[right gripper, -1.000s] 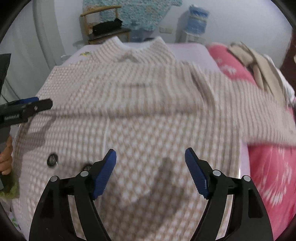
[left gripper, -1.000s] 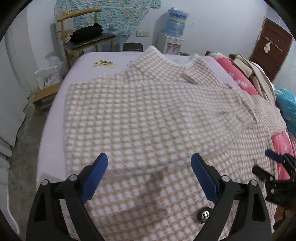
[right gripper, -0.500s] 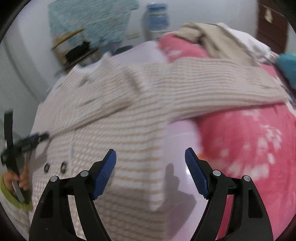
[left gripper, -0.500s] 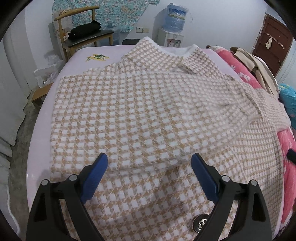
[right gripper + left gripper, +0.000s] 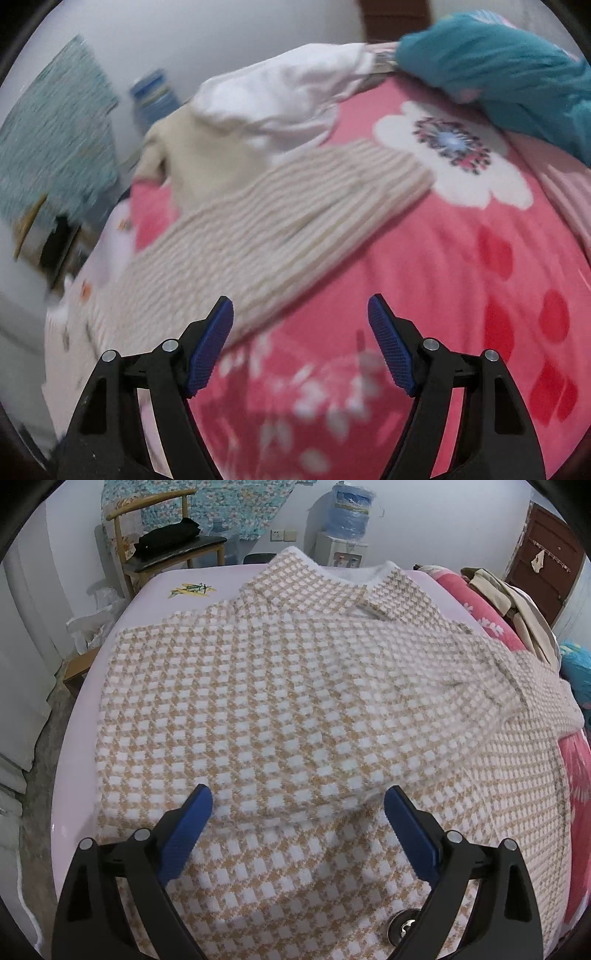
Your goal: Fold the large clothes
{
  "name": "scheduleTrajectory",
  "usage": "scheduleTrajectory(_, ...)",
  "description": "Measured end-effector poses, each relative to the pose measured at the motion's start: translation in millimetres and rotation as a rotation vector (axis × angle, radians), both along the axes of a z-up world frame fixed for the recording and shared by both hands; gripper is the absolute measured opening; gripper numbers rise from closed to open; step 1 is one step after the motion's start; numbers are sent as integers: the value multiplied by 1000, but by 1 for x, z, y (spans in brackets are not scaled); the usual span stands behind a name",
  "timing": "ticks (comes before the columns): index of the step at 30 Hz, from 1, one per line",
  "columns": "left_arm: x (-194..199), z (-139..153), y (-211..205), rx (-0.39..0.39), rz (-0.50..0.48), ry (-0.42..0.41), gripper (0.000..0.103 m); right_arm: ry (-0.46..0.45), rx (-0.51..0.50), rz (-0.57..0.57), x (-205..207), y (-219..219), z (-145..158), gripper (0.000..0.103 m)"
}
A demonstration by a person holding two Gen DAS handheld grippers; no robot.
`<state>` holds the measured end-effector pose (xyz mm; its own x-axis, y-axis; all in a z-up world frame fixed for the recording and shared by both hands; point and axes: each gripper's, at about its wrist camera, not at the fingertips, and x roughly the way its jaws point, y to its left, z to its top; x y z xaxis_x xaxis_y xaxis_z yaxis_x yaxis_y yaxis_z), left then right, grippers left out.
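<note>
Two hand-held grippers, both tilted steeply downward, nothing between the pads

The left hand-held gripper (image 5: pixel 298 827) has its blue-padded fingers (image 5: pixel 186 829) spread wide apart, gripping nothing. The right hand-held gripper (image 5: pixel 300 341) also points down with its blue pads (image 5: pixel 389 345) well separated; its jaws are closing slightly, with nothing caught between them.

coat (image 5: pixel 295 709): fuzzy checked knit | blanket (image 5: pixel 461 277): soft fleece (floral print)
</note>
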<state>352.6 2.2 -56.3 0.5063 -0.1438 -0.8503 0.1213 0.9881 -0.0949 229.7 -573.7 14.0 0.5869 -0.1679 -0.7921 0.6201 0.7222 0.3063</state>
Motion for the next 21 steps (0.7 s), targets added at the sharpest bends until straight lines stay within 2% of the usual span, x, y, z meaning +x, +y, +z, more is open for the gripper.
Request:
scheduleTrajectory(9, 1, 1, 0, -5, 4, 9, 93, 30, 42, -117, 39, -52, -26, 60)
scheduleTrajectory(16, 3, -1, -3, 22, 4, 17, 93, 14, 50, -135, 57, -74, -42, 57)
scheduleTrajectory(19, 4, -1, -4, 27, 8, 18, 93, 13, 26, -127, 60, -72, -40, 50)
scheduleTrajectory(21, 4, -1, -4, 27, 13, 17, 93, 12, 9, -106, 62, -69, -38, 35)
